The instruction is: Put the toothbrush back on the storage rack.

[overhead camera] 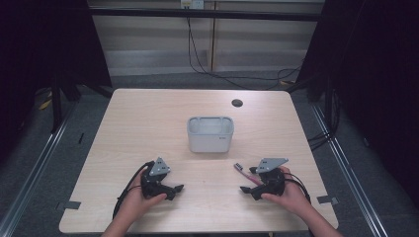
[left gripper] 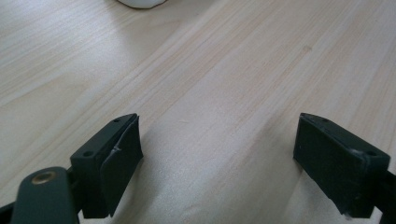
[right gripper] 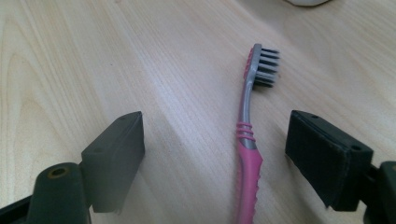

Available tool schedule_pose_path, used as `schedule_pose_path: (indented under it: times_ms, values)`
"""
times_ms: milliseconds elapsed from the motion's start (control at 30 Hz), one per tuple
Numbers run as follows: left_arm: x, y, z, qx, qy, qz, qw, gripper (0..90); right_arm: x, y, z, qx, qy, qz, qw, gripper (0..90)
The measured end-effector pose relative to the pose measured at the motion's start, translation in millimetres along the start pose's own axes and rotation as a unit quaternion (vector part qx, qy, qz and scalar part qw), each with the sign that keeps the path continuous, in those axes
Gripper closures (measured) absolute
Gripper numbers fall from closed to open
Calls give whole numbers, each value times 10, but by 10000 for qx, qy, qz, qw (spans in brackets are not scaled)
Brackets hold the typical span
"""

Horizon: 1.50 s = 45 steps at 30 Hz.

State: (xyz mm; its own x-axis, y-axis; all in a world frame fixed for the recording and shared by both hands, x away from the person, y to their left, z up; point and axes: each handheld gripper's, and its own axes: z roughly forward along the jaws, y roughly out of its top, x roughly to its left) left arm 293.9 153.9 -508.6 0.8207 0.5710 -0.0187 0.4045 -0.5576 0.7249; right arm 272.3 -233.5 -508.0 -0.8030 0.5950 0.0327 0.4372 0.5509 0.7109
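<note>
Pink-and-grey plastic toothbrush (right gripper: 247, 154) lies flat on the pale wooden table (overhead camera: 148, 118), between the wide-open jaws of the right gripper (right gripper: 212, 154), touching neither pad.
Left gripper (left gripper: 217, 158) gapes empty over bare wood; a white plastic tub (overhead camera: 210, 134) stands beyond, mid-table.

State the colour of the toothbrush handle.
Pink, grey toward the head; the toothbrush shows best in the right gripper view.

toothbrush (right gripper: 247, 154): handle end cut off at near edge | white container (left gripper: 140, 3): cropped by far edge
</note>
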Motion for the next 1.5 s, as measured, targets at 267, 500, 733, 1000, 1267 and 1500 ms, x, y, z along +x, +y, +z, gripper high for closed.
schedule_pose_path:
  times_ms: [267,500,733,1000,1267,1500]
  values:
    - [1,0,1,-2,-3,-1,10000,147,-31,164,-3,630,79,166,9978,224]
    - [1,0,0,1,-5,1,10000,147,-123,284,-60,958,120,393,9946,292]
    - [1,0,0,0,-4,2,10000,147,-146,536,-32,1581,82,333,9868,417]
    - [1,0,0,-1,-5,-2,10000,147,-141,688,101,2325,87,455,9715,541]
    - [1,0,0,0,-6,-2,10000,147,-150,800,199,2693,63,496,9618,656]
    - [1,0,0,0,-4,0,10000,147,-119,833,264,2890,-1,310,9568,732]
